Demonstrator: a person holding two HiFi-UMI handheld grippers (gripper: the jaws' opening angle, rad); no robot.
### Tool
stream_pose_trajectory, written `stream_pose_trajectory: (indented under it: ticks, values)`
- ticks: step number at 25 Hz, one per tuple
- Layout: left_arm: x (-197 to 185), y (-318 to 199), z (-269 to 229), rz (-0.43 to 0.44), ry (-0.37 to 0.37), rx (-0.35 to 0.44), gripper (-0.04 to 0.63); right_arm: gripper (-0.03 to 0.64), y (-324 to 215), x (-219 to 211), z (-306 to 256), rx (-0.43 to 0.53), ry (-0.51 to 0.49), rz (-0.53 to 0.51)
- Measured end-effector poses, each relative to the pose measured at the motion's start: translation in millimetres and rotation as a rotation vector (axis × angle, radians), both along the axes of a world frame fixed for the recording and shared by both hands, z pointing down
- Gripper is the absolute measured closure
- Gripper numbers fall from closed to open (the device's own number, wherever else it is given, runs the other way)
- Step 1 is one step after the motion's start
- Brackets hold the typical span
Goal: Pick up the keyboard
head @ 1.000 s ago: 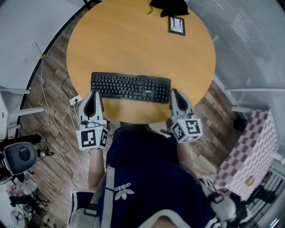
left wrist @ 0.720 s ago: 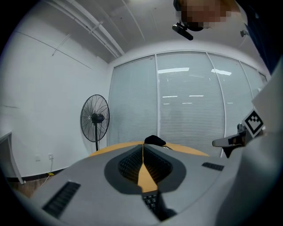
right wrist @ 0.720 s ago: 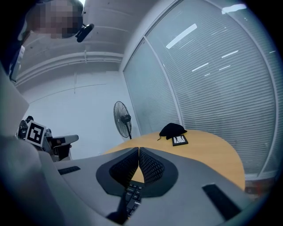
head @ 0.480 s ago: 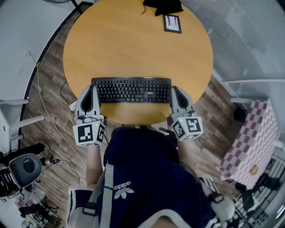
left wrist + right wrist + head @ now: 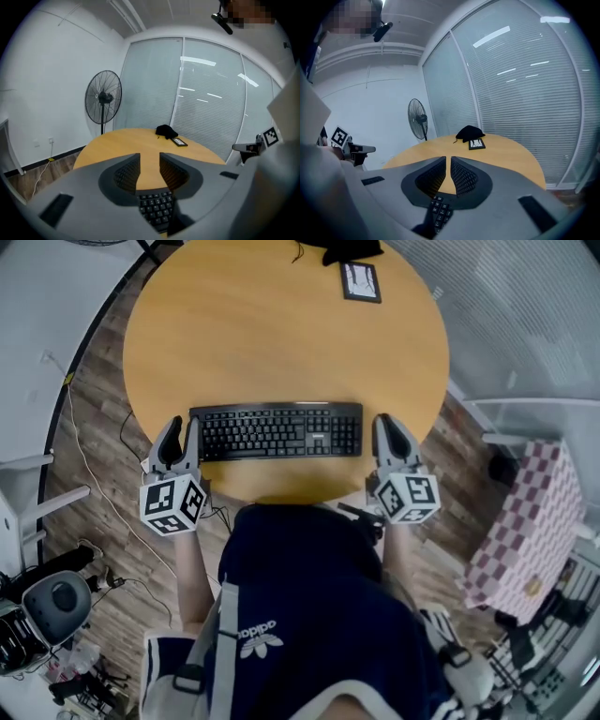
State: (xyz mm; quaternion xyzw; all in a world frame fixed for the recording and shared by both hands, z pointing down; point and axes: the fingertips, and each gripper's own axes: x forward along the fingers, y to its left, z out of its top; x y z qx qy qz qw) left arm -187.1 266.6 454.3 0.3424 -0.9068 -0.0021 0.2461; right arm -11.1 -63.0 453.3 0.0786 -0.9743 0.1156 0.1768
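Observation:
A black keyboard (image 5: 277,430) lies flat near the front edge of the round wooden table (image 5: 281,334). My left gripper (image 5: 180,430) sits just off the keyboard's left end; its jaws are opening, and only bare table shows in the gap. In the left gripper view the keys (image 5: 157,208) show below the left gripper (image 5: 150,161). My right gripper (image 5: 388,426) is shut beside the keyboard's right end, holding nothing. The right gripper view shows the keyboard (image 5: 439,213) low under the right gripper (image 5: 450,164).
A black cloth (image 5: 342,247) and a small framed picture (image 5: 361,281) lie at the table's far edge. A standing fan (image 5: 103,99) is beyond the table by the glass wall. A checkered box (image 5: 525,531) stands on the floor at right, and cables (image 5: 94,465) at left.
Both grippers have spread apart to the keyboard's two ends. The left one moved left and lower and its jaws parted. The right one shifted slightly right and stayed shut.

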Motion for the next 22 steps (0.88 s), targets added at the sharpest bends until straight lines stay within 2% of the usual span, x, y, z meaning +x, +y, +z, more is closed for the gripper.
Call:
stream_pose_trajectory:
  ticks: [5,12,18,22]
  values:
    - [-14,2,46,0.040,0.131,-0.063,0.476,0.533,-1,-8,33,-0.046,0.085,-0.002]
    - [-26,11,86,0.040,0.286,-0.089,0.443,0.453,-7,-17,81,-0.121,0.207,-0.007]
    - [-32,21,131,0.038,0.438,-0.121,0.414,0.439,-16,-24,112,-0.167,0.285,-0.008]
    - [-36,26,153,0.042,0.484,-0.161,0.414,0.439,-19,-30,132,-0.184,0.322,-0.009]
